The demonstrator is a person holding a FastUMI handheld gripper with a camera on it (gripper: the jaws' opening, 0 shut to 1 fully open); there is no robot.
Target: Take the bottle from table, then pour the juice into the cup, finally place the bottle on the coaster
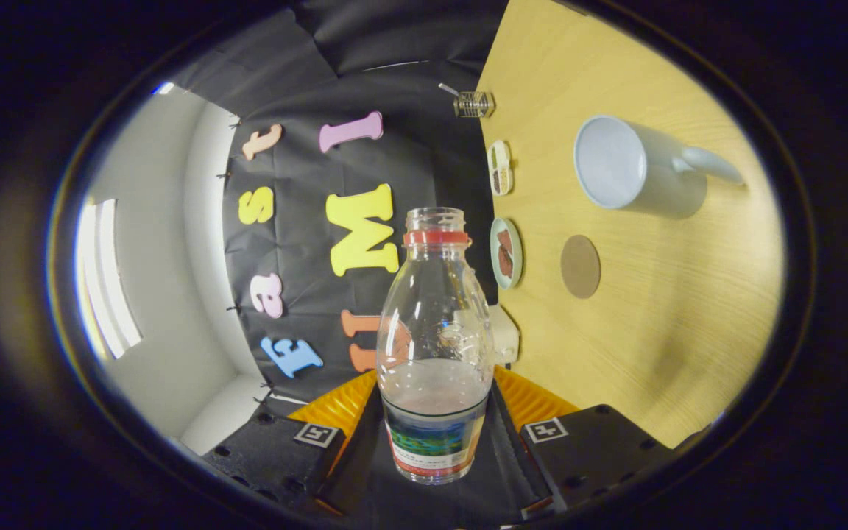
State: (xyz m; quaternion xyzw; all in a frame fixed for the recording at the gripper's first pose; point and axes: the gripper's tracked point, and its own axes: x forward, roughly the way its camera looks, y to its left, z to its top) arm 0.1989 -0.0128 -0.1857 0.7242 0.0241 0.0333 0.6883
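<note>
The claw point(435, 434) is grasping the clear juice bottle point(435, 346) low on its body, at the labelled band, one finger pressing in from each side. The bottle's long axis runs straight forward along the fingers, its uncapped mouth with the red neck ring pointing away from the claw. A little pale liquid sits in the bottle just beyond the label; its colour is hard to judge.

The view is rolled, so the table point(674, 309) stands as a wall on one side of the bottle, which suggests the pour is in hand or about to be. The white mug point(634, 165) lies well apart from the bottle's mouth, off to the table side and further forward, its opening turned toward the bottle. The round brown coaster point(581, 266) lies between mug and bottle, nearer the bottle's neck.

Where the fingers meet the bottle is partly hidden by the label, and whether the mug holds any juice cannot be told.
</note>
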